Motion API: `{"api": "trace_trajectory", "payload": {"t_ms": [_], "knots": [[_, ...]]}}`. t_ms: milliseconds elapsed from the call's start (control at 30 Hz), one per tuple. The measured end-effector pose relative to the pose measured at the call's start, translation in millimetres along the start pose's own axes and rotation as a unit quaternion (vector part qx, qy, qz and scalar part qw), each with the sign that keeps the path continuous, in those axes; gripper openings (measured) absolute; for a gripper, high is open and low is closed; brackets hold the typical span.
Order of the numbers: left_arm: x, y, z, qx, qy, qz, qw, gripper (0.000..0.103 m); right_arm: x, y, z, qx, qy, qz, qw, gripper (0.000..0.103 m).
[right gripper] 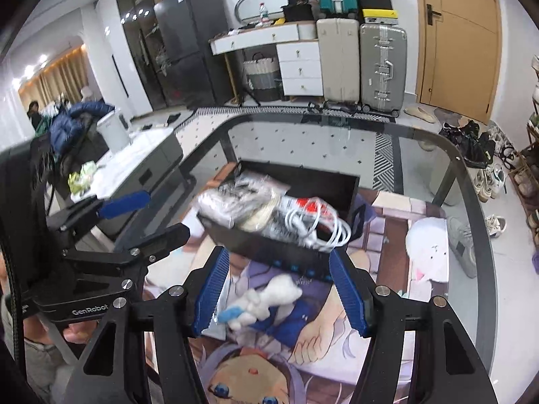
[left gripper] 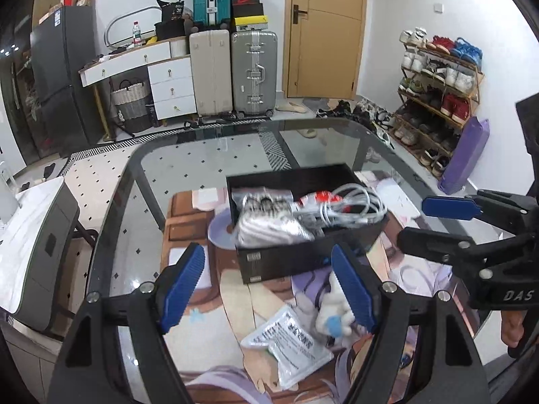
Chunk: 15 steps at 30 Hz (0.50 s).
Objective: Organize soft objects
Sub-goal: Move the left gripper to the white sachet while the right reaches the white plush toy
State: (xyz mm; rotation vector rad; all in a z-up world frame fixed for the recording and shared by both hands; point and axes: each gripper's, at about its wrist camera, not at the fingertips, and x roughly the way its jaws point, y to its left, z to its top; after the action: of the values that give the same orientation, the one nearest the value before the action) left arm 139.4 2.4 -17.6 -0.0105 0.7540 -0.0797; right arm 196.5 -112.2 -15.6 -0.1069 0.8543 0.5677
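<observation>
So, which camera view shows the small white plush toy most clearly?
The right wrist view: the white plush toy lies unobstructed between open blue fingers. In the left wrist view, a finger partly covers it.

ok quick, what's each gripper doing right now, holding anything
left gripper: open, holding nothing
right gripper: open, holding nothing; the white plush toy lies on the mat below it

one black box (left gripper: 303,256), one plush toy (left gripper: 331,316) — three suitcases (left gripper: 254,70), two grippers (left gripper: 269,289)
</observation>
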Motion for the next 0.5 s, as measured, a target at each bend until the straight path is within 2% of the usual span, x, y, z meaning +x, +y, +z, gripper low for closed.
{"api": "trace_trajectory", "payload": {"t_ms": [233, 500], "knots": [[8.4, 5.7, -24.9, -0.011, 0.027, 0.005, 0.9996, 0.079, 26.3, 2.7, -24.5, 0.010, 0.037, 0.007, 0.999, 0.064], [24.6, 6.6, -60.5, 0.022, 0.071, 0.020, 0.9970, 0.079, 62.5, 6.4, -44.5, 0.029, 0.088, 0.027, 0.995, 0.064]]}}
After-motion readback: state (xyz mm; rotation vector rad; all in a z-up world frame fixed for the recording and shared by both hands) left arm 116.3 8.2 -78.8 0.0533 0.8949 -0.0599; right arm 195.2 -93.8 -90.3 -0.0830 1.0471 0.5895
